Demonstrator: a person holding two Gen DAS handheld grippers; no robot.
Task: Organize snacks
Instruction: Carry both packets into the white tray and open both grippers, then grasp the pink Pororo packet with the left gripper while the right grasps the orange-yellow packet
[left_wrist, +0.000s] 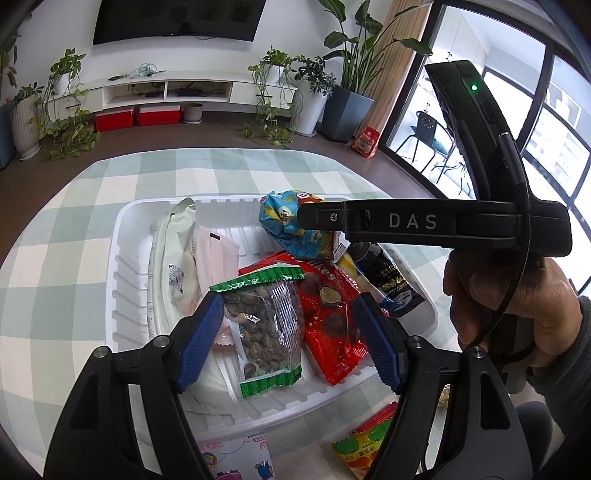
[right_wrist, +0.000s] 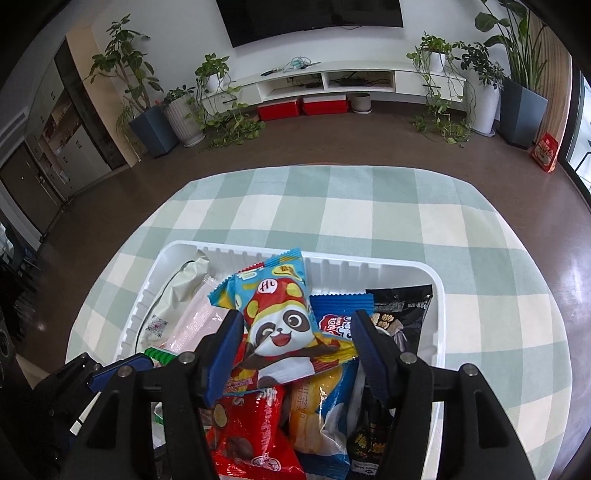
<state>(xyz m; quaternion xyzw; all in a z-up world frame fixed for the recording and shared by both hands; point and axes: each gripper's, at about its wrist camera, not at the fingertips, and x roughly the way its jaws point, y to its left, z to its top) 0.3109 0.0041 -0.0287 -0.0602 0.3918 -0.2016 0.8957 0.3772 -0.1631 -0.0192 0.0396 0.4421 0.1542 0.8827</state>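
At the bottom edge of the left wrist view, two packets lie on the checked cloth (left_wrist: 110, 192) outside the tray (left_wrist: 125, 295): a white cartoon-print packet (left_wrist: 236, 454) and a yellow-and-red packet (left_wrist: 365, 443) that reads "5g" upside down. These appear to be what is left to sort.

Lower centre of that view, the left gripper (left_wrist: 288, 332) has its fingers spread, with the nut packet (left_wrist: 266, 325), clear with green ends, lying between them; neither pad appears to press it, so it seems already set down in the tray.

Lower centre of the right wrist view, the right gripper (right_wrist: 295, 354) also stands spread. The panda packet (right_wrist: 280, 325) lies between its fingers on top of the pile, marked "Hi"; whether the left pad touches it cannot be told.

Beneath lie a red packet (left_wrist: 328, 321), lettered "…likes", a blue packet (right_wrist: 340, 317) with part-hidden lettering, a black packet (right_wrist: 402, 310) with unreadable print, and at the left of the tray a white pouch (left_wrist: 170, 273) bearing a QR code and a pink packet (left_wrist: 216, 254).

Right of centre in the left view, the right gripper's body is marked "DAS".

Most snacks appear gathered; the tray is nearly full.
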